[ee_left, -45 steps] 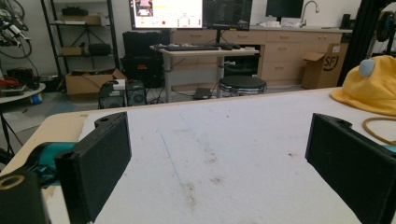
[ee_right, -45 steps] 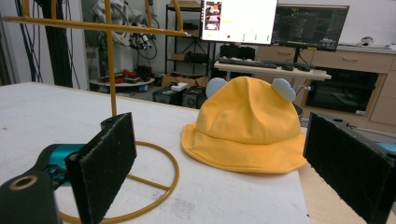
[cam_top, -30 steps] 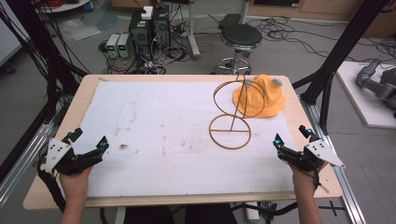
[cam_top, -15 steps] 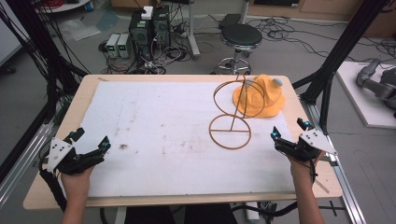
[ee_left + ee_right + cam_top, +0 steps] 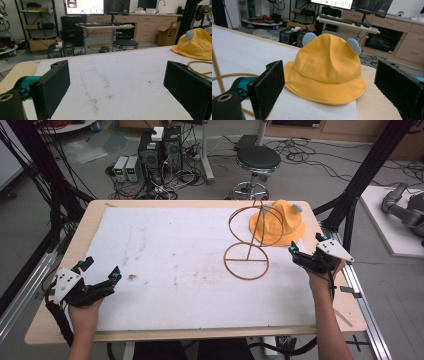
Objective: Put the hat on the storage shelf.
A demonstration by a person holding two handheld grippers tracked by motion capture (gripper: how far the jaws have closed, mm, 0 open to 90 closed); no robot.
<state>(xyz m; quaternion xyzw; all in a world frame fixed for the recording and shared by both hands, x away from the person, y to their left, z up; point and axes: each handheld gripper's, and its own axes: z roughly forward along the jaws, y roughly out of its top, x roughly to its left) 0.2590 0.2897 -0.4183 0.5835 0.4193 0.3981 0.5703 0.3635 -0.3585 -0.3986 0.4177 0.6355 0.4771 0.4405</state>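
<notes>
A yellow bucket hat (image 5: 277, 222) with two pale blue ears lies at the table's far right; it also shows as the hat (image 5: 325, 71) and the hat (image 5: 196, 45). In front of it stands a wooden wire stand (image 5: 246, 245) with a round base ring and an upright loop. My right gripper (image 5: 306, 251) is open at the right edge, just before the hat's brim, with the hat framed between its jaws (image 5: 329, 87). My left gripper (image 5: 100, 270) is open and holds nothing near the front left corner, its jaws wide apart over the white mat (image 5: 117, 85).
A white foam mat (image 5: 175, 265) covers most of the wooden table (image 5: 60, 320). Black frame posts (image 5: 367, 170) stand at both sides. A stool (image 5: 257, 160), computer boxes (image 5: 160, 150) and cables lie on the floor behind the table.
My right gripper has moved forward along the right edge toward the hat. The left gripper has stayed in place, open.
</notes>
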